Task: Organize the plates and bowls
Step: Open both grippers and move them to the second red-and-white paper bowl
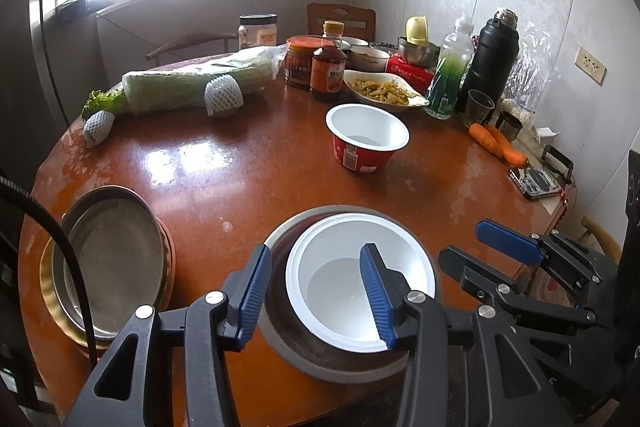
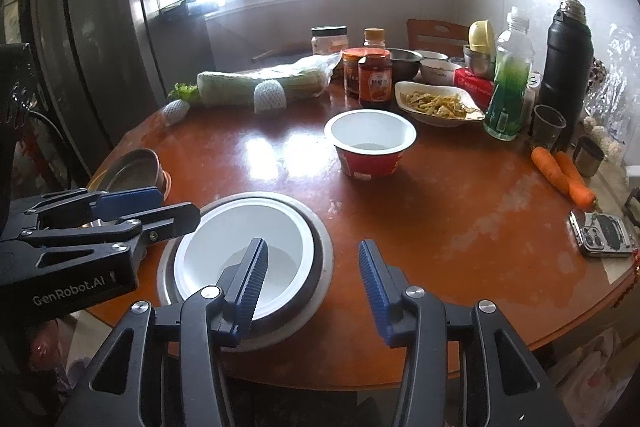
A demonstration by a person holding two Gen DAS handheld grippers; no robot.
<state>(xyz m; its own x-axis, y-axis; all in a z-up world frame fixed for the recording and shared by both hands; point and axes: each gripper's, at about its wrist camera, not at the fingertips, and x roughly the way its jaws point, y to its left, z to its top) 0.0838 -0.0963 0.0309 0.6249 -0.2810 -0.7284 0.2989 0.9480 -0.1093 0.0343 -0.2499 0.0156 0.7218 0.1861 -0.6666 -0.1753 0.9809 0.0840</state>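
Note:
A white plastic bowl (image 1: 340, 299) sits nested inside a grey metal bowl (image 1: 320, 367) at the table's near edge. My left gripper (image 1: 316, 291) is open, its fingers astride the white bowl's left rim, one inside and one outside. The nested bowls also show in the right wrist view (image 2: 240, 239). My right gripper (image 2: 312, 283) is open and empty; it straddles the nested bowls' right rim. A red paper bowl with a white inside (image 1: 366, 135) stands mid-table. Stacked metal plates (image 1: 108, 259) lie at the left edge.
The far side is crowded: wrapped cabbage (image 1: 192, 83), sauce jars (image 1: 328, 71), a dish of food (image 1: 384, 91), a green bottle (image 1: 448, 79), a black thermos (image 1: 492, 63), cups. Carrots (image 1: 498, 143) and a phone (image 2: 604, 235) lie at the right.

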